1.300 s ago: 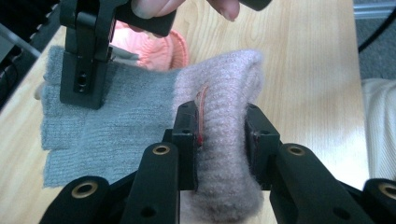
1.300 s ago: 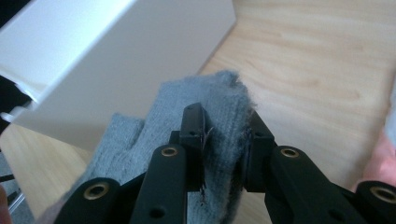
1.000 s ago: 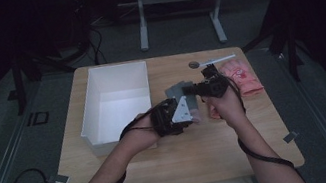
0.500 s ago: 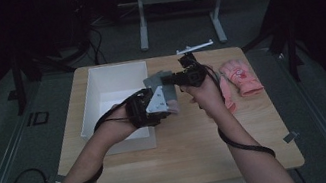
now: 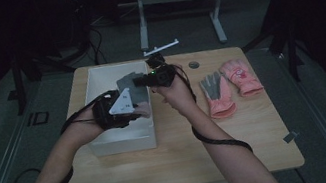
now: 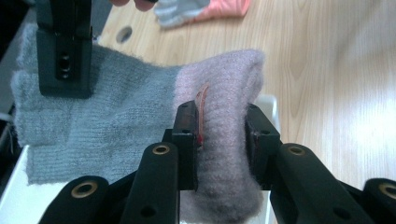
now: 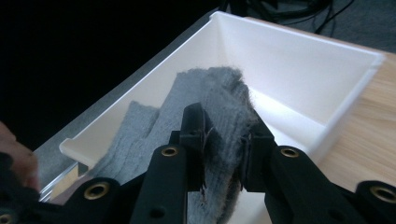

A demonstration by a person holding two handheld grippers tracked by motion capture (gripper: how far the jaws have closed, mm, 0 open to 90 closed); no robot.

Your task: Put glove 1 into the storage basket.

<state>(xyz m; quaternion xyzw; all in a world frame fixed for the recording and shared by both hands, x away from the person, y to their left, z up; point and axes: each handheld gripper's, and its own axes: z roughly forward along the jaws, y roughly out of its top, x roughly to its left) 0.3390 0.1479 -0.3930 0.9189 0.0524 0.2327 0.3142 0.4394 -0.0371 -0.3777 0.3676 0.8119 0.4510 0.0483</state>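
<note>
Table (image 5: pixel 173 160): light wood, holds white bin (image 5: pixel 124 141) and pink gloves (image 5: pixel 231 87).
Room: dark, grey floor.
Left gripper (image 6: pixel 219 135): jaws pinch the grey-pink glove (image 6: pixel 140 116) cuff.
Right gripper (image 7: pixel 224 140): jaws pinch its grey end.

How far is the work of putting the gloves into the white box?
Nothing lies in the white box yet. In hand: the left gripper and right gripper both clamp one grey and pink glove, held over the box. Left: two pink gloves on the table.
</note>
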